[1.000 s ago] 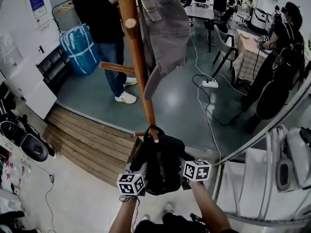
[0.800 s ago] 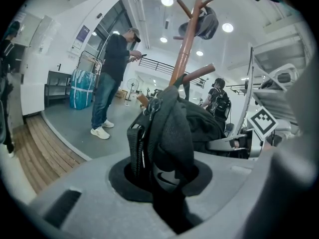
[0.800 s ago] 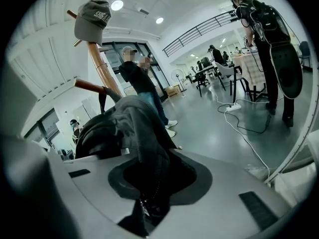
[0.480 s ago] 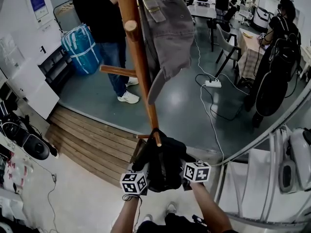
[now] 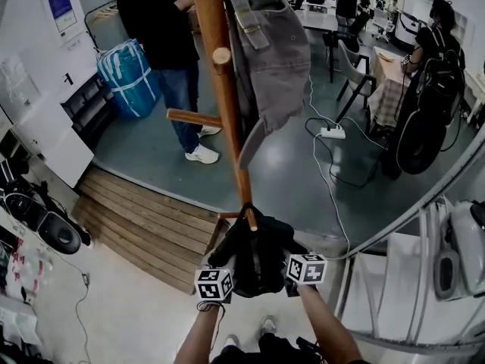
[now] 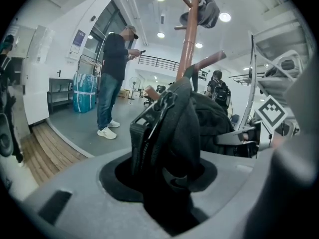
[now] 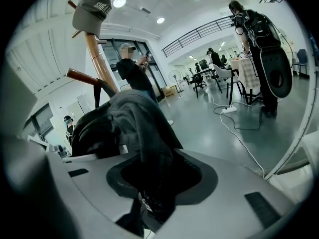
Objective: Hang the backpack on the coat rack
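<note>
A black backpack (image 5: 254, 260) hangs by its top loop on a low peg (image 5: 250, 220) of the wooden coat rack (image 5: 227, 112). My left gripper (image 5: 231, 270) is at the backpack's left side and my right gripper (image 5: 282, 262) at its right. In the left gripper view the jaws (image 6: 167, 183) are opening, with black backpack fabric (image 6: 174, 128) still lying between them. The right gripper (image 7: 149, 183) also holds bunched fabric (image 7: 134, 128) in its jaws, which are starting to open. A grey cap (image 5: 273, 59) hangs higher on the rack.
A person in a black top and jeans (image 5: 163, 44) stands behind the rack beside a blue bag (image 5: 127, 78). A wooden step (image 5: 144, 218) lies left of the rack's foot. A power strip with cables (image 5: 331, 132) is on the floor. A curved metal rail (image 5: 409, 203) runs at the right.
Both grippers and the backpack have sunk slightly, and the backpack's loop now rests on the low peg. The left gripper's marker cube has shifted toward the backpack.
</note>
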`<state>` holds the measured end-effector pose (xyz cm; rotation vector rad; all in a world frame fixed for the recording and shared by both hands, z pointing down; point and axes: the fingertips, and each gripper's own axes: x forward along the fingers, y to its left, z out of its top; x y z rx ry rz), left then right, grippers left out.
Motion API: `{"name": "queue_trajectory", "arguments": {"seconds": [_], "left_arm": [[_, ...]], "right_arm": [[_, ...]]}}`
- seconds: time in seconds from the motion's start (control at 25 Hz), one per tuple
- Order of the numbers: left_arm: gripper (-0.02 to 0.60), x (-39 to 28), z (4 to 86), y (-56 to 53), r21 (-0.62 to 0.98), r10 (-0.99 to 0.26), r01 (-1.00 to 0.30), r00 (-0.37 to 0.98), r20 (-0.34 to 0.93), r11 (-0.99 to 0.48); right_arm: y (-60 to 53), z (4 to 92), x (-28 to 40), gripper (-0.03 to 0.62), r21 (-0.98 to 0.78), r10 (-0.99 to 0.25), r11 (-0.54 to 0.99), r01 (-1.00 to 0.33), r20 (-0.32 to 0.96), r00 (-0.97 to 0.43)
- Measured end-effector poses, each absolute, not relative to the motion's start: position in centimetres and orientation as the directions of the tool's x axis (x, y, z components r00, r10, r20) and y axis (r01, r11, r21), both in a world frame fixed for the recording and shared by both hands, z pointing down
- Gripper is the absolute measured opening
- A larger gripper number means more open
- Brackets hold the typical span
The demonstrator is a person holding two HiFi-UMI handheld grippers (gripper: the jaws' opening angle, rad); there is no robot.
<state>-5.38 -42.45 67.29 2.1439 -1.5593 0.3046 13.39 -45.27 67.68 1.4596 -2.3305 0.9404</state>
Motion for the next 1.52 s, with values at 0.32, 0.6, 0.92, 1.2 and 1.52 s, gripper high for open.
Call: {"name": "queue_trajectory", "arguments": {"seconds": [0.32, 0.6, 0.92, 1.2, 1.52], "left_arm": [[0.239, -5.3, 67.3, -41.0, 0.257, -0.824, -0.927, 0.363, 0.434, -0.273], [0.244, -6.5, 64.3, -38.8, 0.281, -0.838, -0.914, 0.388, 0.384, -0.294], [0.244, -7.1, 61.5, -35.0, 0.306, -0.839, -0.890, 0.431, 0.332, -0.337], [0.223, -7.0, 59.1, -31.4, 0.312, -0.843, -0.871, 0.464, 0.273, -0.378], [0.091, -6.4, 56.3, -27.5, 0.245, -0.860, -0.877, 0.464, 0.214, -0.412]], "right_arm": [[-43.8, 67.6, 14.1, 0.176, -0.350, -0.729, 0.288, -0.891, 0.523, -0.441], [-41.1, 64.9, 14.3, 0.178, -0.325, -0.759, 0.256, -0.910, 0.515, -0.398], [-36.4, 63.4, 12.8, 0.178, -0.320, -0.772, 0.253, -0.913, 0.503, -0.390], [-31.9, 62.2, 10.7, 0.174, -0.340, -0.771, 0.260, -0.904, 0.491, -0.406], [-27.9, 58.9, 9.3, 0.075, -0.319, -0.813, 0.274, -0.907, 0.427, -0.396]]}}
